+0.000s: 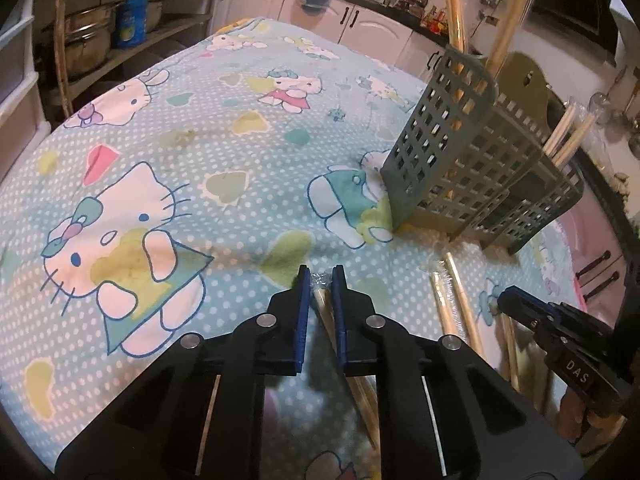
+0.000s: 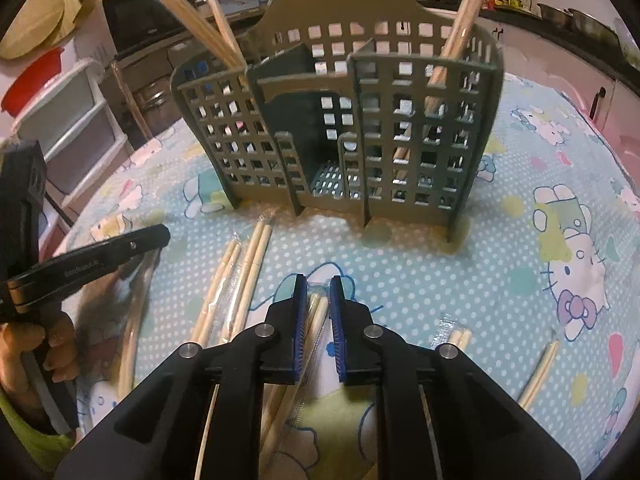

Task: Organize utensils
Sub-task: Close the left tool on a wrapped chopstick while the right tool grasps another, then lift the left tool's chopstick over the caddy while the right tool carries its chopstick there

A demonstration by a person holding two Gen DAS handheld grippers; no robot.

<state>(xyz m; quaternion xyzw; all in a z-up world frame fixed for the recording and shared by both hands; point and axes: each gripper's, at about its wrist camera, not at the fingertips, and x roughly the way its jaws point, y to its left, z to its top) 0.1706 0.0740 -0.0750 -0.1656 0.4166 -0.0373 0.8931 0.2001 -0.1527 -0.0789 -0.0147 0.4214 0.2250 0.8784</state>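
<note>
Chopsticks half sorted, both grippers clamped on a pair

Caddy [image 2: 404, 128] is a grey-green plastic lattice thing w/ 3 compartments, standing upright on the cartoon-cat tablecloth [image 1: 200, 128]. Left compartment has a wrapped pair of chopsticks [image 2: 188, 20] leaning out toward the left, right compartment has another wrapped pair [image 2: 460, 32] tilted the other way. Middle slot looks bare as far as I can see thru the open front.

Rest of the chopsticks are loose on the cloth just in front of the caddy, pale wood, each pair in clear plastic sleeve. 2 pairs [image 2: 240, 280] lie side by side left of center, 2 more [image 2: 536, 376] off to the right.

Left gripper [image 1: 321, 280] is closed down on a wrapped pair [image 1: 325, 316], blue pads pinching it low on the cloth. Right gripper [image 2: 319, 288] is same deal, squeezed on its own pair [image 2: 314, 320]. Person's hand [image 2: 52, 344] on the left tool's handle is visible at the edge.
</note>
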